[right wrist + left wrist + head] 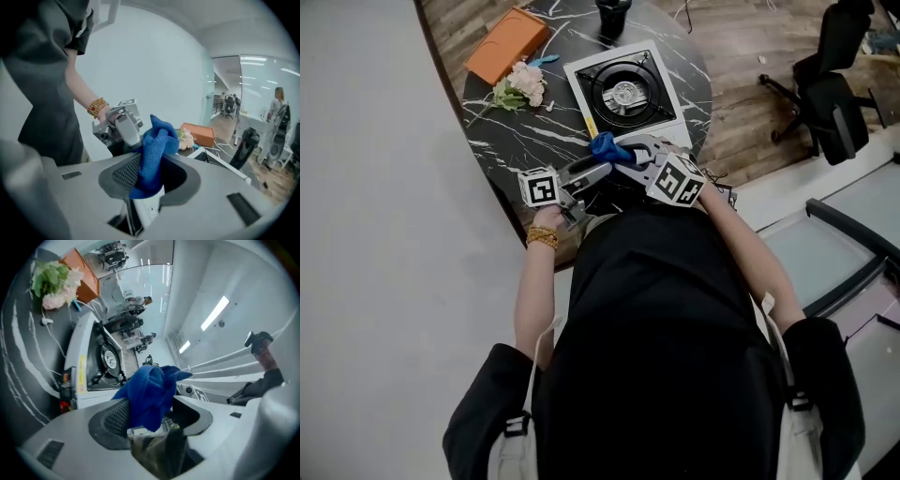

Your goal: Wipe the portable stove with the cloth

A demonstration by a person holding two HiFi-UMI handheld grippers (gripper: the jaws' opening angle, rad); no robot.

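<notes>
The white portable stove [623, 89] with its black burner sits on the round black marble table [502, 141]; the left gripper view shows the stove [105, 357] too. Just in front of it, over the table's near edge, both grippers meet at a bunched blue cloth [607, 147]. My right gripper [150, 173] is shut on the cloth [157, 145], which sticks up from its pads. My left gripper [150, 416] stands wide open around the cloth [150, 390], which rests against one pad with a gap to the other. In the head view the left gripper [602, 171] comes from the left, the right gripper [628, 155] from the right.
An orange box [508, 44] and a bunch of flowers [520, 86] lie left of the stove. A dark bottle [612, 14] stands behind it. A black office chair [834, 84] stands on the wooden floor at the right. A person's dark torso fills the near side.
</notes>
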